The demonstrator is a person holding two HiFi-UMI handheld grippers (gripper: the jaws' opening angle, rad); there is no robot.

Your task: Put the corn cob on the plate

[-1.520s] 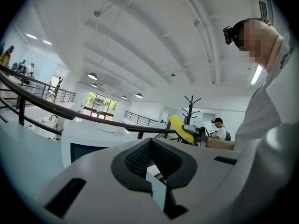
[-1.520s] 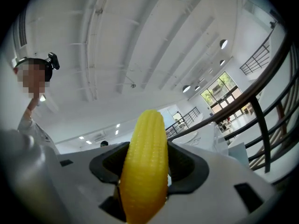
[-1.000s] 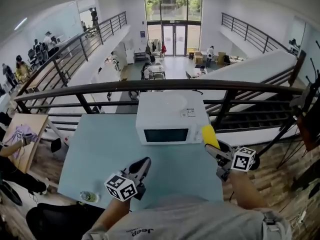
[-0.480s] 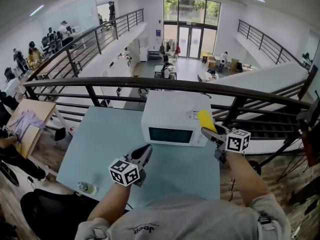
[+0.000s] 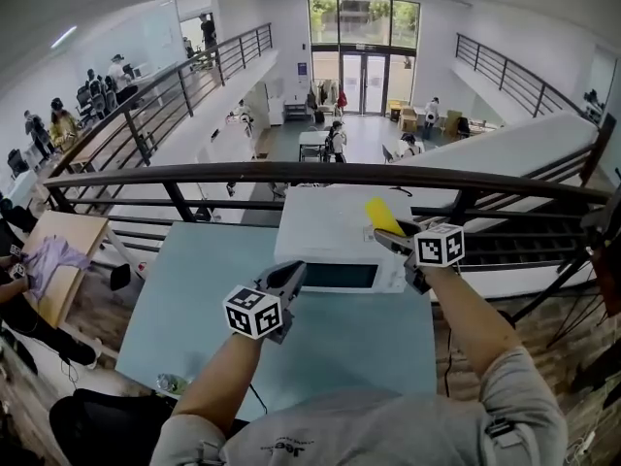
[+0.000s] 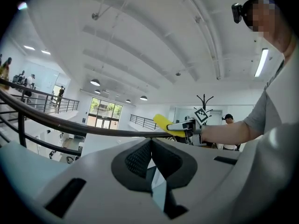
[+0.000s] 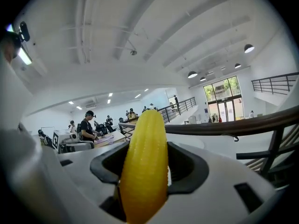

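Note:
My right gripper (image 5: 390,237) is shut on a yellow corn cob (image 5: 380,216), whose free end sticks up and to the left over the right side of the white microwave (image 5: 330,223). In the right gripper view the corn cob (image 7: 145,162) fills the gap between the jaws of my right gripper (image 7: 145,171). Lower left, my left gripper (image 5: 292,276) hangs over the light blue table (image 5: 194,280) just in front of the microwave's door, its jaws together and holding nothing. The left gripper view looks past my left gripper (image 6: 150,146) to the corn cob (image 6: 164,123). No plate shows in any view.
The microwave stands at the table's far edge with its door closed. Right behind it runs a dark railing (image 5: 194,175), with a drop to a lower floor beyond. A small bottle (image 5: 173,383) sits at the table's near left corner. A wooden table (image 5: 58,250) stands to the left.
Both grippers have moved forward toward the microwave. The right one carried the corn cob from beside the microwave's right front to over its top. The left one came up to the door.

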